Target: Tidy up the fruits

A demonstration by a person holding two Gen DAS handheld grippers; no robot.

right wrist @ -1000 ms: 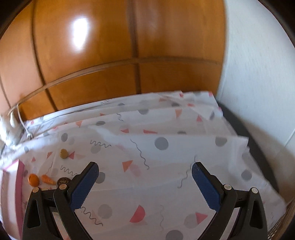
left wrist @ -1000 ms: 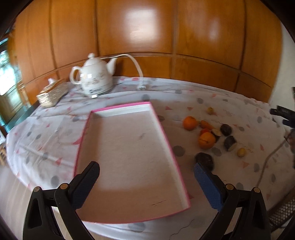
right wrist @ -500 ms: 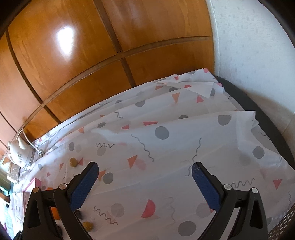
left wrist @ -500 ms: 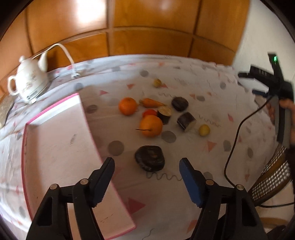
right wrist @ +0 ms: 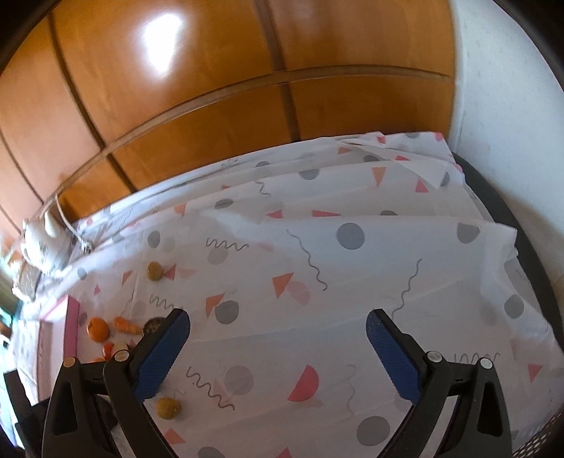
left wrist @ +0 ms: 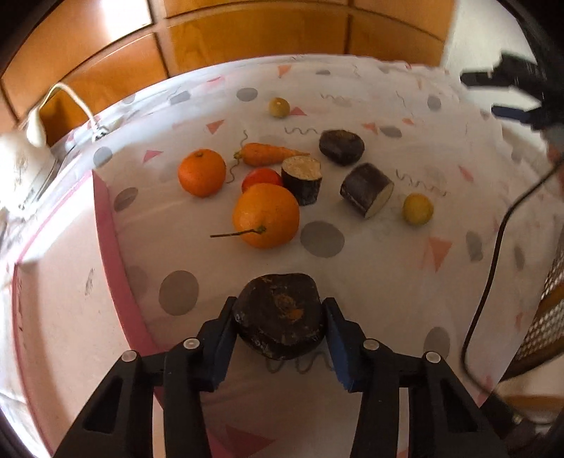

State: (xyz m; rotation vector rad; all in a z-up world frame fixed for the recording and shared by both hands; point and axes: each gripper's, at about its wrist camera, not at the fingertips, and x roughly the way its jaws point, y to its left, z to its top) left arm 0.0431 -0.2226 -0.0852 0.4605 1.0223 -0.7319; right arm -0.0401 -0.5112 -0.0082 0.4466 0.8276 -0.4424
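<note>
My left gripper [left wrist: 280, 317] is shut on a dark, lumpy fruit [left wrist: 280, 315] on the patterned tablecloth. Beyond it lie a large orange with a stem [left wrist: 266, 215], a smaller orange [left wrist: 201, 172], a red tomato [left wrist: 261, 178], a carrot [left wrist: 268, 155], three dark cut pieces [left wrist: 302, 179] and two small yellow-green fruits [left wrist: 417, 209]. A pink-rimmed tray [left wrist: 105, 225] lies to the left. My right gripper [right wrist: 276, 338] is open and empty above the cloth; its view shows a small yellow fruit [right wrist: 168, 407], the orange [right wrist: 98, 328] and the carrot [right wrist: 127, 326] at the left.
A white teapot [left wrist: 21, 165] with a cord stands at the far left by the wood-panelled wall [left wrist: 246, 31]. A black cable [left wrist: 493, 246] hangs at the right near a mesh basket [left wrist: 544, 327]. The table's right edge [right wrist: 521, 246] borders a white wall.
My left gripper has swung right from over the tray, moved in on the dark fruit and closed on it. The right gripper's view has shifted a little; it stays open.
</note>
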